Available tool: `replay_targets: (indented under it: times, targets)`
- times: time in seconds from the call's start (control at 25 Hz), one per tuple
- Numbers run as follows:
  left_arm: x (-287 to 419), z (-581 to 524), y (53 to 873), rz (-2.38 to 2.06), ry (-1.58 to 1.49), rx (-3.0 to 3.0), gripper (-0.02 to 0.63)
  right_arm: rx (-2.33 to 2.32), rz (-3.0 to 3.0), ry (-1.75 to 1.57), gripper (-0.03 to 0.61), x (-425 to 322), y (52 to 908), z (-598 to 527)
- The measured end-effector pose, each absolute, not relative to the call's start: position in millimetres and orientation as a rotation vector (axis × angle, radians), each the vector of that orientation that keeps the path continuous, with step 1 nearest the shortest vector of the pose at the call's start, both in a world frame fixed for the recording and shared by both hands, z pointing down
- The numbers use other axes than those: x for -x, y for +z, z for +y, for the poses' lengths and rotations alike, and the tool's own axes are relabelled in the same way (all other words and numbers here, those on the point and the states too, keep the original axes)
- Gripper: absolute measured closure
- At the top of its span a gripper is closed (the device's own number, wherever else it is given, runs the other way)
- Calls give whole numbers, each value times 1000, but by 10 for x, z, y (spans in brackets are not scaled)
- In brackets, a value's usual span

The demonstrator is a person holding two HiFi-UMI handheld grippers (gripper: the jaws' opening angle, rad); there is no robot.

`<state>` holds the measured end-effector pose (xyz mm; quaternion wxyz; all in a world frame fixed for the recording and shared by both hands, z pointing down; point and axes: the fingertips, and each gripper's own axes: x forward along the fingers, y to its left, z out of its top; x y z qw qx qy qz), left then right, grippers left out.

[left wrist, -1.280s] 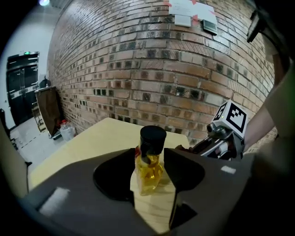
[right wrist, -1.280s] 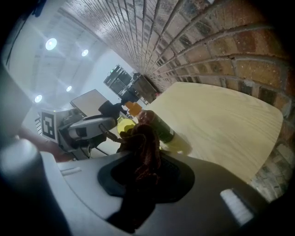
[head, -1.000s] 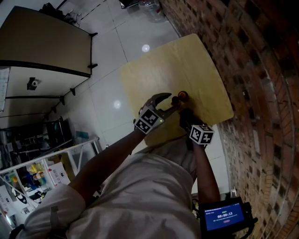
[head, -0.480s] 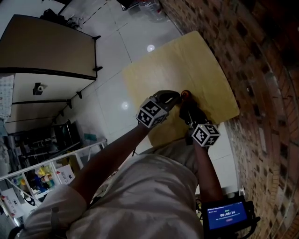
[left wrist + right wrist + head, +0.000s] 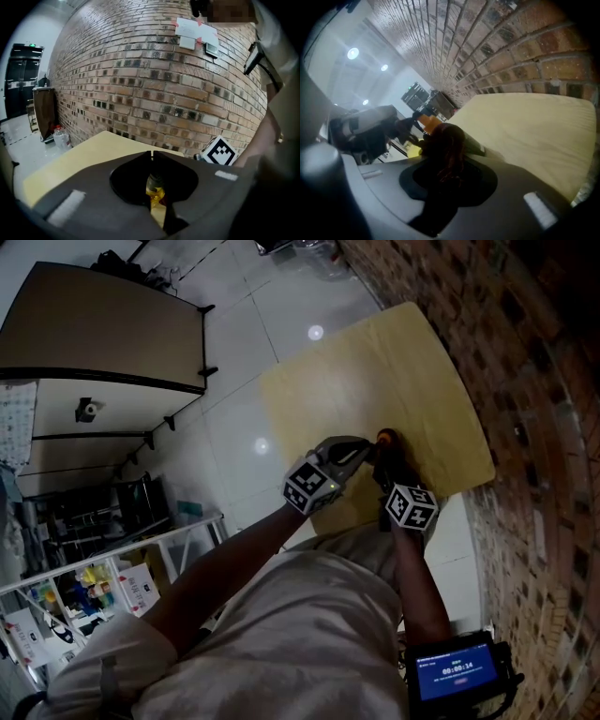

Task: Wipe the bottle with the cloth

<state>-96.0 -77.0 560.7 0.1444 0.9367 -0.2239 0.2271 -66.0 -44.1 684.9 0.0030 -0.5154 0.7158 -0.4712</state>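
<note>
Bottle (image 5: 385,437): small, orange cap, yellow on the body. It sits in the hollow of the left gripper's (image 5: 152,154) closed jaws, over the table's near part; tilt unclear. Cloth (image 5: 445,150): dark red-brown, bunched into a wad, pinched in the right gripper (image 5: 384,457), just beside the cap; contact not discernible.

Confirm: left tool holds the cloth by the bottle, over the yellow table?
No. The right tool holds the cloth, as the right gripper view shows; the left tool has none. It is by the bottle, over the yellow table.
</note>
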Motion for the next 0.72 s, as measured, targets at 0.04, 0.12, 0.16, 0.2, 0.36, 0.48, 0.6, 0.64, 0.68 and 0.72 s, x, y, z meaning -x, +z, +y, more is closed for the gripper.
replay_targets:
  times: [0.04,0.12,0.16,0.2,0.36,0.48,0.6,0.64,0.68,0.72]
  targets:
    - [931,-725,5593,-651,652,-2709,578,1636,2235,-1519,495,643,6979,-405]
    - [894,-666,5587,-680,651,-2711,578,1683,2216,-1610,497,614,7246,-348]
    - [880,-648,5589,-696,649,-2708,578,1704,2206,-1665,497,601,7381,-319]
    - [865,-635,5593,-711,648,-2707,578,1715,2198,-1724,497,589,7505,-294]
    - [835,-641,5628,-751,670,-2717,578,1672,2247,-1876,497,553,7684,-297]
    - [818,-662,5645,-750,681,-2721,578,1693,2327,-1760,495,400,7491,-298]
    - [749,-706,5663,-759,688,-2699,579,1676,2566,-1397,497,216,7152,-142]
    - [733,-722,5665,-764,692,-2696,580,1640,2674,-1294,497,233,7086,-44]
    - [728,-736,5666,-772,693,-2695,580,1586,2770,-1218,495,302,7030,50]
    - [730,-750,5666,-781,689,-2695,580,1517,2843,-1165,495,416,6954,117]
